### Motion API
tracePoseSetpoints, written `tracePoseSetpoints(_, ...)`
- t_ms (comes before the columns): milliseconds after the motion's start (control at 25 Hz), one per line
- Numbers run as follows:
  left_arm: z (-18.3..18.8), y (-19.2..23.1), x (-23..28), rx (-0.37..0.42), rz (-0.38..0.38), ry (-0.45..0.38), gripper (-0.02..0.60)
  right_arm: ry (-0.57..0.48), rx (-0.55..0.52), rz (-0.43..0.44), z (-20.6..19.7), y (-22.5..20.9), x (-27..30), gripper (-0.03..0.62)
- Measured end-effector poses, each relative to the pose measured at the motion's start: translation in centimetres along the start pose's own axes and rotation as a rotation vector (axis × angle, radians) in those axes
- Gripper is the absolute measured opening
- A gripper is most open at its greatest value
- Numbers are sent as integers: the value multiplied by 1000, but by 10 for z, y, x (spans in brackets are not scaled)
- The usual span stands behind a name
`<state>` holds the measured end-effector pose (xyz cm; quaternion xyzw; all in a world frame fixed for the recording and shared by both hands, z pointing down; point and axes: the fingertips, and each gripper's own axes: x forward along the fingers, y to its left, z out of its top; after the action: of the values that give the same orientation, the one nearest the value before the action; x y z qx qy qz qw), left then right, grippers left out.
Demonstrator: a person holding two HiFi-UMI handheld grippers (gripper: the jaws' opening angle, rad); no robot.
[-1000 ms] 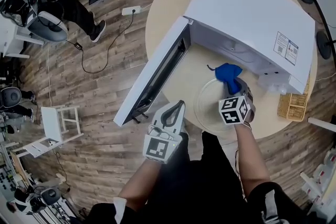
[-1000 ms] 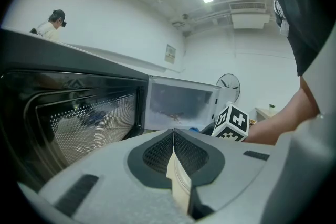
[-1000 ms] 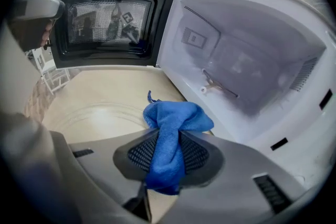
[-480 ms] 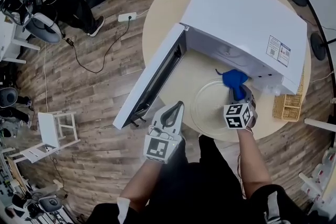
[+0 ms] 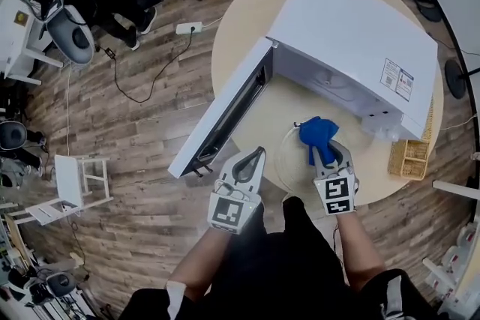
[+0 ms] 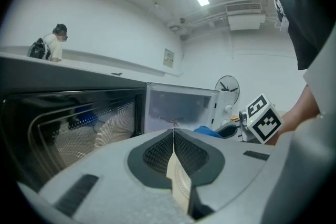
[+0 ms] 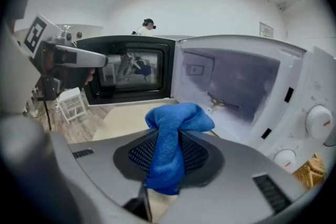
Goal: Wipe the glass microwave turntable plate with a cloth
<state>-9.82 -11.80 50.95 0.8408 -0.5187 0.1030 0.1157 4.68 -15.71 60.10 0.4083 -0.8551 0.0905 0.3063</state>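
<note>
The right gripper (image 5: 322, 155), its fingers clenched on the blue cloth (image 5: 315, 133), had drawn back toward the person. That carried the cloth from the far right rim of the glass turntable plate (image 5: 291, 165) in toward its middle. It read as a wiping stroke under way, with much of the glass probably not yet covered. The plate lay on the round worktop (image 5: 232, 34) near its front edge, before the open microwave (image 5: 352, 34). The left gripper (image 5: 259, 151) had stayed beside the plate's left rim, fingers pressed together on nothing.
</note>
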Motion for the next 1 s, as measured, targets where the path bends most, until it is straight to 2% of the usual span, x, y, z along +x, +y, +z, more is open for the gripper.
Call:
tracePoseSetpoints(160, 7, 4, -10, -27, 24, -17, 6, -13, -32, 103, 9, 39, -2, 94)
tracePoseSetpoints(400, 5, 7, -27, -25, 33, -15, 6, 95, -74, 197, -9, 77, 14, 94)
tracePoseSetpoints(640, -12, 15, -45, -10, 55, 20, 6, 156, -107, 234, -29, 105, 29, 94)
tracePoseSetpoints(1000, -21, 9, -43, -61, 37, 18, 6, 204, -91, 222, -44, 102, 41, 94)
